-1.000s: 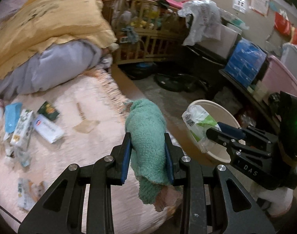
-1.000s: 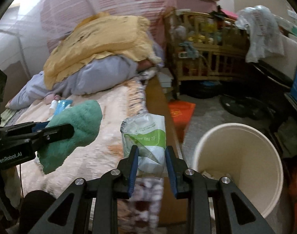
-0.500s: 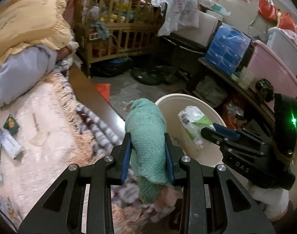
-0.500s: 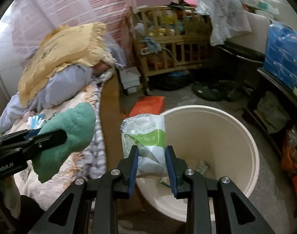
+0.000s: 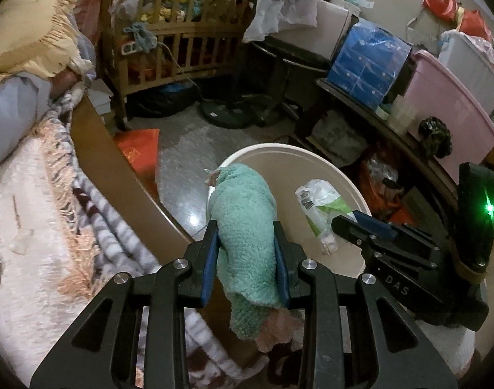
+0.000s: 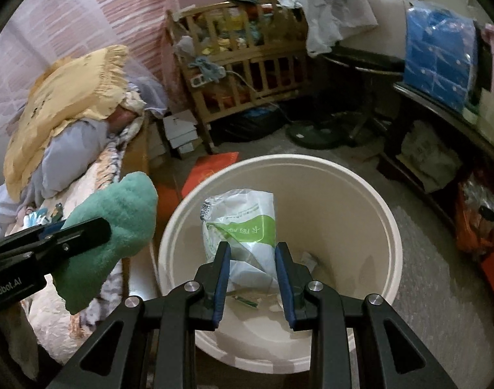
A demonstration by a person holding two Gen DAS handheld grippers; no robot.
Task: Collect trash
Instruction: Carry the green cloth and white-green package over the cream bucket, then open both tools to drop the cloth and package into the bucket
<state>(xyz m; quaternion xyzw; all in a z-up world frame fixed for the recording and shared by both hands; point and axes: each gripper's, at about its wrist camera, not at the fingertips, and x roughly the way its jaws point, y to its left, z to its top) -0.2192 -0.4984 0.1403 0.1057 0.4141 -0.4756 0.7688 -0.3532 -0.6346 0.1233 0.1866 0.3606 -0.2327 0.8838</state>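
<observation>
Got both claws over the bin (image 6: pixel 389 227) so stuff drops in: right gripper (image 6: pixel 252 275) pinching the plastic bag (image 6: pixel 243 220), left gripper (image 5: pixel 246 259) clamped on the green cloth (image 5: pixel 243 220).

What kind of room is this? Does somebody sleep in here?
It looks like a crowded bedroom. There is a bed with a yellow pillow and blankets, and a wooden baby cot full of toys beside it. So probably yes. Storage boxes and a cream bin stand nearby.
</observation>
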